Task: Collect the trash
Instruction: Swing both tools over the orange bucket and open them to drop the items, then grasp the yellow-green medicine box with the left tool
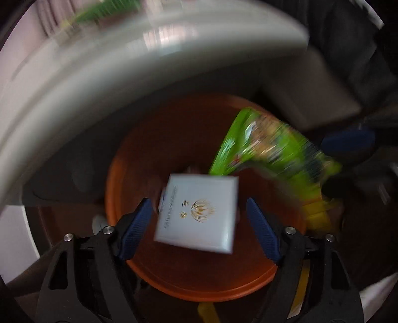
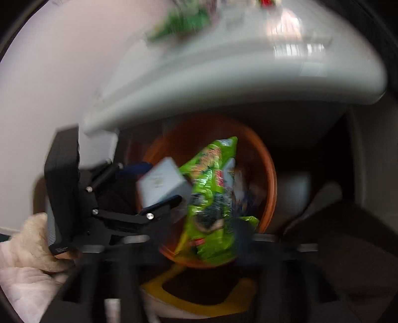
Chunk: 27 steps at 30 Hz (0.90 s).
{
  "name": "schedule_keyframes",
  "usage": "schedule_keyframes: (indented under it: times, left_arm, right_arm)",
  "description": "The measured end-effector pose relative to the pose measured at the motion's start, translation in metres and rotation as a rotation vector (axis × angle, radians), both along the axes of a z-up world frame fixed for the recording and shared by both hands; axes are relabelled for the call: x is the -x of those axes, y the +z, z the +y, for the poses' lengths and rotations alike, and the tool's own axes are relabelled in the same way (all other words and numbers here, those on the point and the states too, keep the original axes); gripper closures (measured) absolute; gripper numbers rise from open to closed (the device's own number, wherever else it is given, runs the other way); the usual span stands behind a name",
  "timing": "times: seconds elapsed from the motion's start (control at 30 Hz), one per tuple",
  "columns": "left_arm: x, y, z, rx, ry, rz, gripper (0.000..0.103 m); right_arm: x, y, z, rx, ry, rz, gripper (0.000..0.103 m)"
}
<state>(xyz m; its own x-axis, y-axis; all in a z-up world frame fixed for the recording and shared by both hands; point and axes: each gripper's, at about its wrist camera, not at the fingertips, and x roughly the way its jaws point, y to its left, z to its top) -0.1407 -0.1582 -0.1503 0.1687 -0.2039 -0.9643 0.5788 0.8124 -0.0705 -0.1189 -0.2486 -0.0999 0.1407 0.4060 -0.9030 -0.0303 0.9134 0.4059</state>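
Note:
A small white box with a gold emblem (image 1: 196,213) hangs between the blue pads of my left gripper (image 1: 199,226), over an orange-brown round bin (image 1: 199,283). The jaws stand apart and neither pad touches the box. A green snack bag (image 1: 268,151) is over the bin to the right, with its lower end inside my right gripper (image 2: 219,236), which is blurred. In the right wrist view the box (image 2: 159,183) shows beside the left gripper's fingers (image 2: 159,211), and the bag (image 2: 214,198) hangs over the bin (image 2: 271,179).
A pale grey table edge (image 1: 124,82) curves above the bin; it also shows in the right wrist view (image 2: 223,87). A yellow object (image 2: 199,303) lies under the bin. A gloved hand (image 2: 27,248) holds the left gripper. Green items (image 2: 184,22) lie on the table, blurred.

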Motion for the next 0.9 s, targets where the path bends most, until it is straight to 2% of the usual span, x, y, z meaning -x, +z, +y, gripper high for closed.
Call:
schedule_keyframes:
  times: [0.07,0.13,0.2,0.23,0.4,0.47,0.5,0.73,0.83,0.9]
  left_arm:
    - [0.000,-0.007,0.003,-0.019,0.015,0.024,0.027]
    - [0.000,-0.002,0.010,-0.042,0.028,-0.007,0.027]
    - [0.001,0.006,0.015,-0.040,0.030,-0.042,0.027]
    - [0.003,0.012,0.015,-0.032,0.028,-0.065,0.027]
    - [0.008,0.059,0.020,0.083,0.016,-0.187,0.026]
    - [0.003,0.080,0.027,0.148,0.033,-0.226,0.026]
    - [0.001,0.093,0.032,0.177,0.050,-0.252,0.026]
    - [-0.025,0.137,0.056,0.214,0.199,-0.355,0.026]
    - [-0.058,0.151,0.068,0.224,0.276,-0.367,0.026]
    - [-0.085,0.159,0.068,0.214,0.315,-0.398,0.021]
  right_arm:
    - [-0.002,-0.001,0.002,-0.031,0.001,0.000,0.016]
    - [0.002,0.017,-0.004,-0.066,-0.021,-0.068,0.015]
    - [0.004,0.033,-0.012,-0.064,-0.045,-0.127,0.007]
    - [0.006,0.041,-0.016,-0.068,-0.057,-0.156,0.007]
    - [0.014,0.067,-0.034,-0.115,-0.126,-0.233,0.006]
    - [0.019,0.076,-0.039,-0.097,-0.136,-0.269,0.006]
    - [0.022,0.080,-0.039,-0.088,-0.133,-0.284,0.006]
    - [0.015,0.092,-0.037,-0.109,-0.098,-0.316,0.005]
    - [0.007,0.092,-0.039,-0.099,-0.082,-0.321,0.005]
    - [-0.001,0.091,-0.043,-0.100,-0.088,-0.316,0.005]
